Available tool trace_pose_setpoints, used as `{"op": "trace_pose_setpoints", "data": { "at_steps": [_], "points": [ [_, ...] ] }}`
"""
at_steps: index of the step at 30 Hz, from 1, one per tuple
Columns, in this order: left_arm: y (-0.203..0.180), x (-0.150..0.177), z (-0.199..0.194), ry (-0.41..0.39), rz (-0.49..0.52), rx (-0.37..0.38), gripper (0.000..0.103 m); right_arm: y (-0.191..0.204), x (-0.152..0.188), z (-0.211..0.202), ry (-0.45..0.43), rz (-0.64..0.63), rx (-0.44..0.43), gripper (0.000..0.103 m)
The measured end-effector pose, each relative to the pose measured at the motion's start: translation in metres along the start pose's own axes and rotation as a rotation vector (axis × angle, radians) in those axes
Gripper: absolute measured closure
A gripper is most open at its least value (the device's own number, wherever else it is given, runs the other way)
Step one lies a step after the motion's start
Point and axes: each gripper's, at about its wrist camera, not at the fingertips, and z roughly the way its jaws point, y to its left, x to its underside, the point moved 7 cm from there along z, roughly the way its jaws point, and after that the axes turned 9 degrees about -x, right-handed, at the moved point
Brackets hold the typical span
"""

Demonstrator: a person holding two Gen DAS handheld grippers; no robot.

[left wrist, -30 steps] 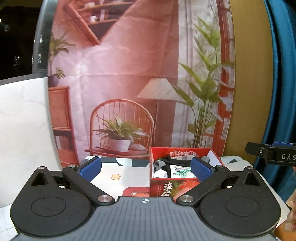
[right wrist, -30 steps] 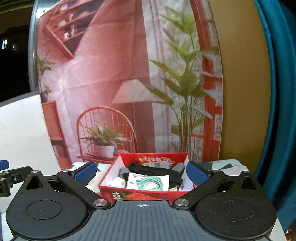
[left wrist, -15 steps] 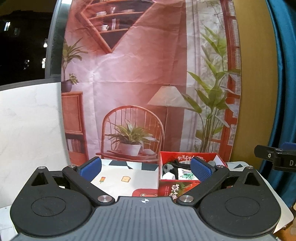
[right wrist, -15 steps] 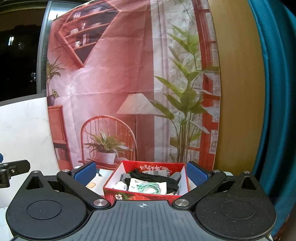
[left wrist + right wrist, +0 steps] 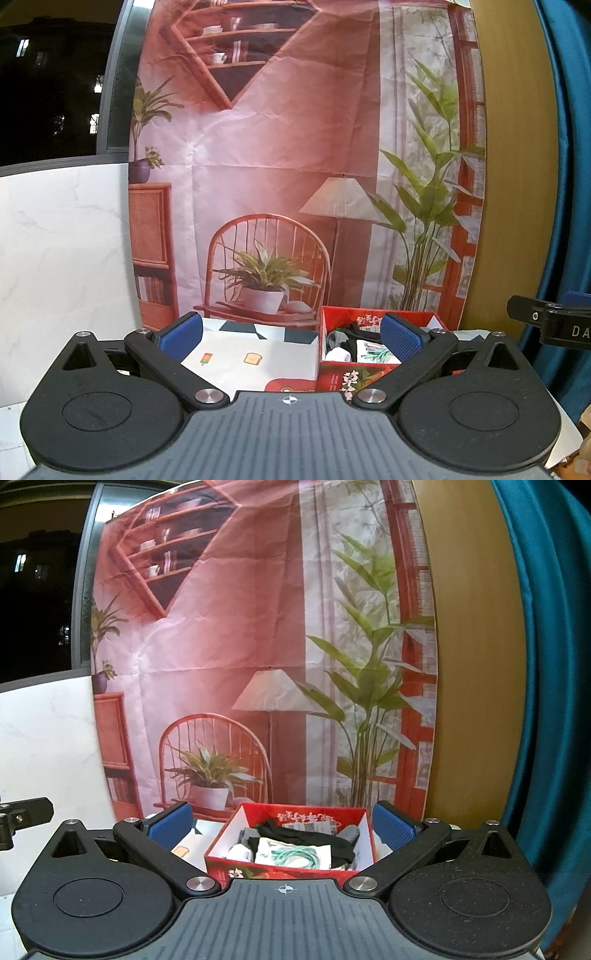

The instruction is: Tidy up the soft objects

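I judge the sorting near its end, or else not begun; the red box (image 5: 291, 864) on the worktop (image 5: 258, 354) already holds a heap of soft things, a black cloth (image 5: 303, 834) draped across the top, a white piece with green print (image 5: 295, 854) in front of it, a grey bit (image 5: 351, 833) toward the box's right wall and white rolled pieces (image 5: 242, 851) at its left; the worktop left of the box looks bare apart from its printed cover (image 5: 251, 358); my left gripper (image 5: 290, 338) stands wide and holds nothing, well short of the box and left of it; my right gripper (image 5: 282, 825) is spread wide too, empty, lined up straight at the box; what I cannot see is the near worktop, hidden under both gripper bodies, so loose items could lie there; the box's floor is buried, and whether the cloths are folded or merely dropped in I cannot tell.
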Motion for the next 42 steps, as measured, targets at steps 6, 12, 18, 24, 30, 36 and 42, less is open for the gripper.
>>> {"op": "trace_pose_setpoints", "data": {
  "at_steps": [6, 12, 18, 24, 30, 36, 42],
  "points": [
    [-0.002, 0.002, -0.003, -0.005, 0.003, 0.002, 0.0, -0.002, 0.001, 0.001, -0.001, 0.002, 0.006, 0.0],
    [-0.001, 0.003, -0.003, 0.0, -0.001, 0.0, 0.0, 0.0, 0.003, 0.002, 0.003, -0.009, 0.008, 0.0],
    [0.002, 0.003, 0.0, 0.008, -0.001, 0.005, 0.0, 0.0, 0.004, 0.002, 0.002, -0.012, 0.01, 0.0],
    [0.002, 0.005, 0.002, 0.015, -0.003, 0.01, 0.0, 0.0, 0.006, 0.004, 0.012, -0.003, 0.014, 0.0],
    [0.003, 0.006, 0.003, 0.017, -0.001, 0.016, 0.0, -0.003, 0.01, 0.005, 0.02, 0.003, 0.018, 0.0],
    [0.004, 0.007, 0.003, 0.02, -0.002, 0.018, 0.0, -0.006, 0.014, 0.007, 0.034, 0.017, 0.015, 0.0],
    [0.003, 0.008, 0.003, 0.022, 0.001, 0.024, 0.0, -0.006, 0.015, 0.007, 0.035, 0.02, 0.015, 0.0]
  ]
}}
